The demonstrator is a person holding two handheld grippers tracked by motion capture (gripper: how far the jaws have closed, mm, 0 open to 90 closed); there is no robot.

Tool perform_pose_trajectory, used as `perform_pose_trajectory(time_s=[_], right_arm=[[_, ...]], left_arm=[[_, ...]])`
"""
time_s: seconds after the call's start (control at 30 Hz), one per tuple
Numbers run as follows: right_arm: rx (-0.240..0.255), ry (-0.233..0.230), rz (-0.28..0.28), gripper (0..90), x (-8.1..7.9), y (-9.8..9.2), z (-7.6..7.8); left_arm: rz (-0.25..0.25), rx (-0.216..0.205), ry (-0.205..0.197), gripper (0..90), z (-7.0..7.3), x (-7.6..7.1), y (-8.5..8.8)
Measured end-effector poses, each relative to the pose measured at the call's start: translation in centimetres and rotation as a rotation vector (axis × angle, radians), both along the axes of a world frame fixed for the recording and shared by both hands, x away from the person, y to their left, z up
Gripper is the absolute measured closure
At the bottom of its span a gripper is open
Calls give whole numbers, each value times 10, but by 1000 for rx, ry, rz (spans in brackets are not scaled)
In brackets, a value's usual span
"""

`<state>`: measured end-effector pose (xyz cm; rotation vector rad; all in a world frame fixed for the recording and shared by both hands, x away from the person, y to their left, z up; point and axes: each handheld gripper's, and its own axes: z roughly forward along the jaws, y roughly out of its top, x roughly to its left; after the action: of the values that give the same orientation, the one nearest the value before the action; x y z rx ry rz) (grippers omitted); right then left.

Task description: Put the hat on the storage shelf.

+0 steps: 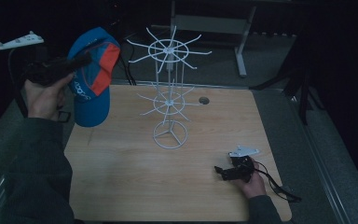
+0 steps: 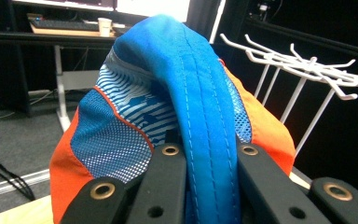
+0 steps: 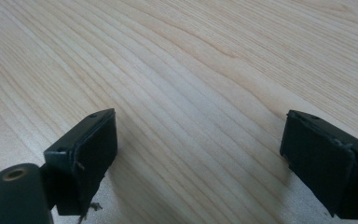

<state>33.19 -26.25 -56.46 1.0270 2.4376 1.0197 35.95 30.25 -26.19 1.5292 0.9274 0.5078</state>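
A blue and orange cap (image 1: pixel 92 77) hangs in the air at the far left, above the table's left edge. My left gripper (image 1: pixel 85 59) is shut on its blue brim. In the left gripper view the brim of the cap (image 2: pixel 200 112) runs between the two black jaws of the left gripper (image 2: pixel 209 151). A white wire hat stand (image 1: pixel 169 95) with two tiers of hooks rises from the table's middle, to the right of the cap; its top hooks (image 2: pixel 307 63) show close by. My right gripper (image 1: pixel 220 171) rests low on the table at the front right, open, nothing between its fingers (image 3: pixel 86 154).
The wooden table (image 1: pixel 121 172) has a small round hole (image 1: pixel 203 100) at the back right. A desk frame (image 1: pixel 214 23) stands behind it on the dark floor. A cable (image 1: pixel 279 186) trails from the right gripper toward the table's right edge.
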Motion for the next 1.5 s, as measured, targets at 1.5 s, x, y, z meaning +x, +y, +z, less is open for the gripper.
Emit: perform_pose_trajectory(time_s=[1.5], right_arm=[[0,0,0,107,0,0,0]], left_arm=[[-221,-102,-112,876,12,-10,-11]])
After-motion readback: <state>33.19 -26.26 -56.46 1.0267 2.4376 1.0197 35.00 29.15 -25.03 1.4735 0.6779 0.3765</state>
